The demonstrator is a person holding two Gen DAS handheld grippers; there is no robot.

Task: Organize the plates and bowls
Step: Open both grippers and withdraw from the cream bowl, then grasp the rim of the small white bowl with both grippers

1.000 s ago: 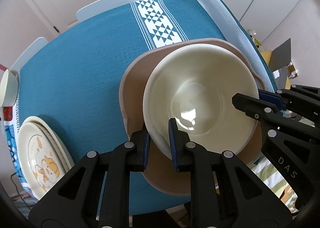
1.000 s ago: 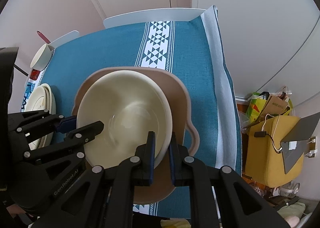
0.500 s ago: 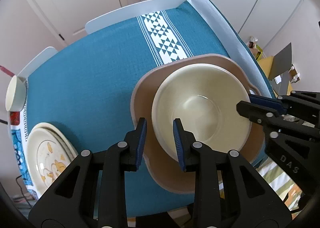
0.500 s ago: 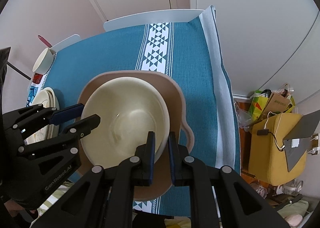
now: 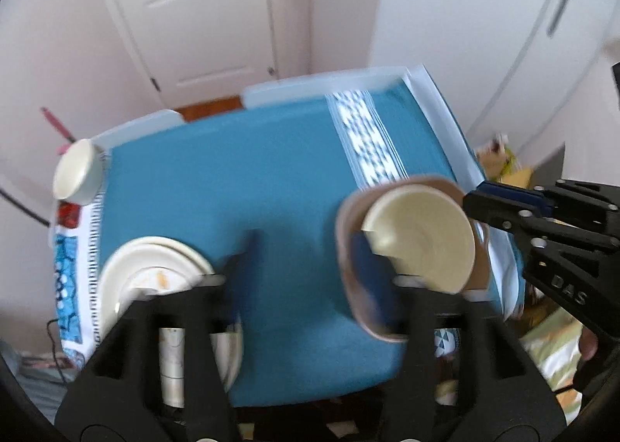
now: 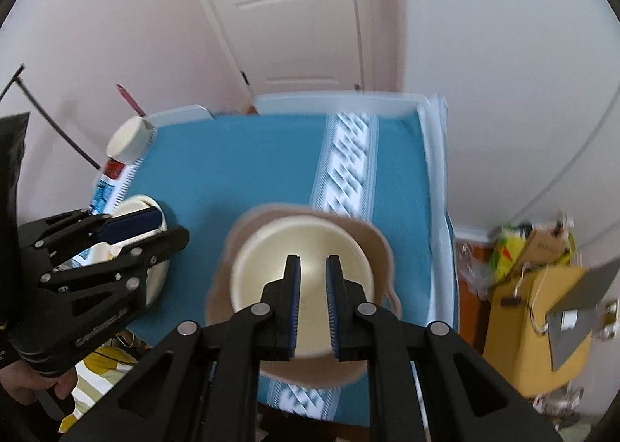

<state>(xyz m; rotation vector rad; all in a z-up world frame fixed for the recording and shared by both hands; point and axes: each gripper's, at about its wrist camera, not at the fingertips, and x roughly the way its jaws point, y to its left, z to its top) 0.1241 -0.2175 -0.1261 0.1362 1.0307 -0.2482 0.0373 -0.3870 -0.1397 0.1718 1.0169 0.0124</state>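
Cream bowl (image 6: 302, 260) sits in tan bowl (image 6: 372, 244), seemingly empty; left tool (image 5: 306, 267) opening, right tool (image 6: 312, 279) narrow.

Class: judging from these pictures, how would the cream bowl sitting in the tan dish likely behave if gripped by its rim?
The bowl looks glossy, so probably slippery. It looks rigid and probably breakable. Its round base may slide in the dish.
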